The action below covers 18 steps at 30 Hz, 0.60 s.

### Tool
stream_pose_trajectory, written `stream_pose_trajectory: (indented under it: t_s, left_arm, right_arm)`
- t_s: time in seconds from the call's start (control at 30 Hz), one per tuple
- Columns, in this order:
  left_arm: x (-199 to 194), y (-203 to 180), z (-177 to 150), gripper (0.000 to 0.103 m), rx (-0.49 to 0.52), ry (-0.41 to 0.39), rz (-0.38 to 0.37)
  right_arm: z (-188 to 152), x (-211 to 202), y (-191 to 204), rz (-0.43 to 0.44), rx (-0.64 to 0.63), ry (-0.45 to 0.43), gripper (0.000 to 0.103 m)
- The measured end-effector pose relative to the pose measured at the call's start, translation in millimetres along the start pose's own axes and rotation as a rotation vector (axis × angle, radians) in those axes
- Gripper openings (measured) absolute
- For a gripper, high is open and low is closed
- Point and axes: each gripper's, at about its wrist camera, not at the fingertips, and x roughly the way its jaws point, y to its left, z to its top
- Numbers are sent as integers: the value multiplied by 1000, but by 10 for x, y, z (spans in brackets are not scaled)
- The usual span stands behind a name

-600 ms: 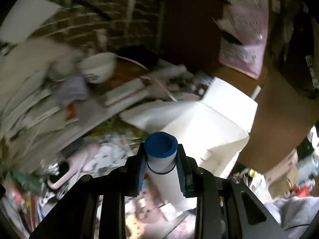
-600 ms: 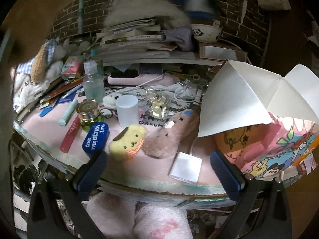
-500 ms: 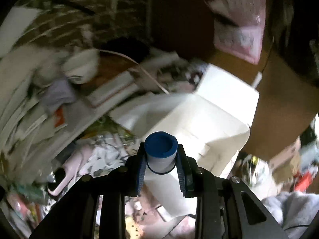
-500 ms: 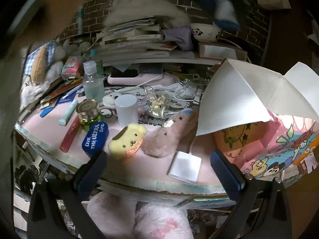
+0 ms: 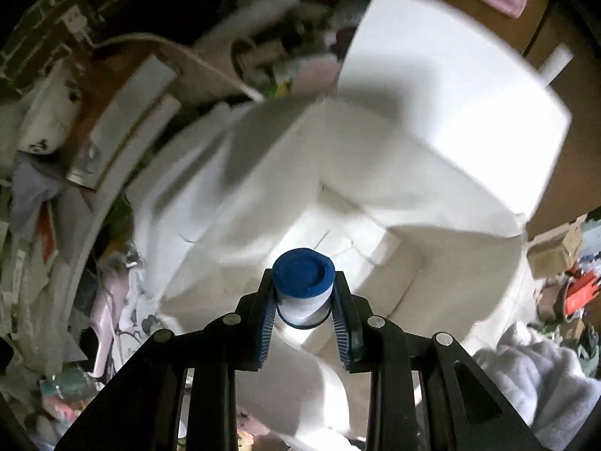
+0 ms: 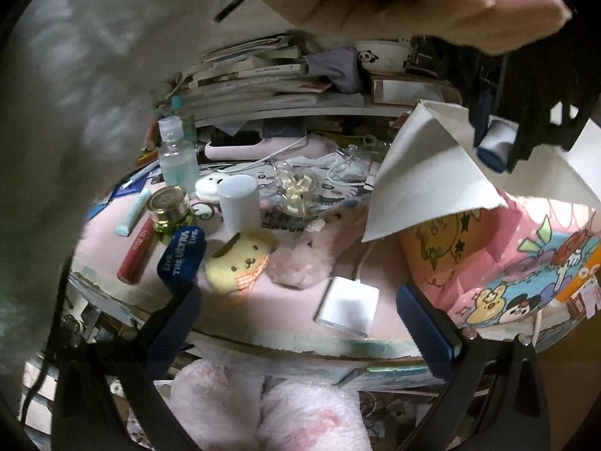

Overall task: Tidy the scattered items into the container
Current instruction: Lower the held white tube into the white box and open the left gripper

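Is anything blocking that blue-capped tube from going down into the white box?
Nothing visible does. The left gripper holds the blue-capped tube right above the white box, whose flaps stand open.

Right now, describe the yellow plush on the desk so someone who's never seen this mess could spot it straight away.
Start at the pink desk mat and look along its front edge. Between the dark blue case printed with white letters and the fluffy pink plush lies the yellow plush. It is the only yellow thing there: a dog face with a brown cap and an orange striped edge.
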Motion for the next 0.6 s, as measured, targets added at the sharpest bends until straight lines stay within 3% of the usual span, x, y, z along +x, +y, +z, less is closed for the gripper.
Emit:
stream_pose_trajectory:
  t_s: [0.13,0.5,0.53,0.6]
  left_arm:
    - [261,2,24,23,23,77,24]
    - [587,-19,49,24,59,176,59]
    - [596,-18,44,27,66,175,66]
    - [580,-32,32,45,95,157,84]
  right_arm:
    - [-14,15,-62,11,24,1,103]
    - [-72,10,-165,23,65,-7,103]
    - [-74,9,-180,19,69,-8,103]
    - [-74,29,-205,19,77,-2,103]
